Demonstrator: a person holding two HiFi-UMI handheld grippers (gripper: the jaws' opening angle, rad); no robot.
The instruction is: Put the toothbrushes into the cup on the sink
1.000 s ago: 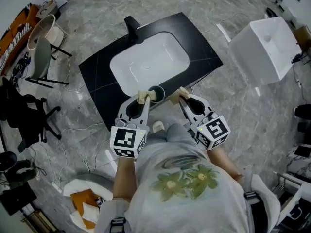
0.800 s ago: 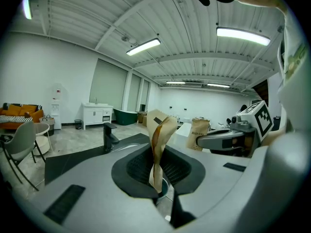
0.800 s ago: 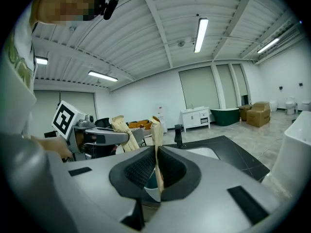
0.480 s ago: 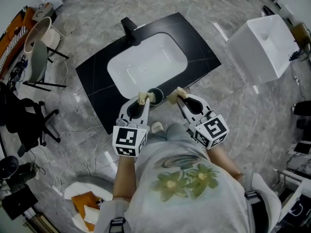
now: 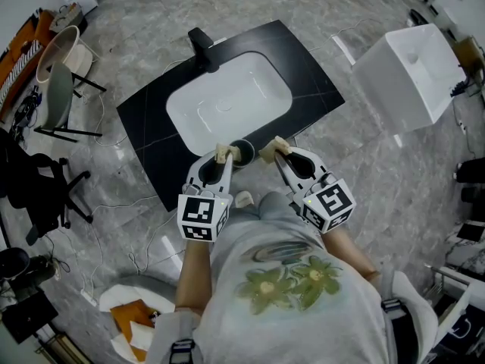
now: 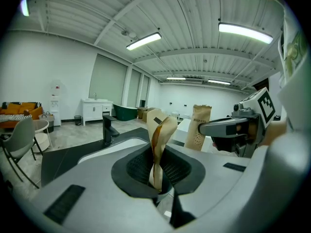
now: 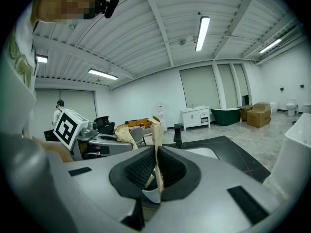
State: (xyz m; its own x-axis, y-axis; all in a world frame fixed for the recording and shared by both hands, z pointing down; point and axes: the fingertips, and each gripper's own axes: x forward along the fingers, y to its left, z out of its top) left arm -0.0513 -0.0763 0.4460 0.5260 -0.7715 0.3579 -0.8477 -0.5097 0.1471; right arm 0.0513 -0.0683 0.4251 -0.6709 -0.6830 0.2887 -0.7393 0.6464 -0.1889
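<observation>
Head view: cup (image 5: 242,152); gripper views — left gripper (image 6: 158,155), right gripper (image 7: 156,163) fingers (image 6: 138,168) clamp wrapped toothbrushes (image 6: 163,130).

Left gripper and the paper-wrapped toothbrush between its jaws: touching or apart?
Touching. In the left gripper view, the left gripper has its jaws closed on the paper-wrapped toothbrush, with the pads pressing both its sides.

Your grey left gripper (image 5: 222,155) and right gripper (image 5: 271,150) carry black-and-white square-patterned cubes. Between their jaws are tan paper wrapped toothbrushes (image 6: 158,144). Just ahead are a dark cup (image 5: 244,149), a white basin (image 5: 227,101) and a black counter (image 5: 148,131).
</observation>
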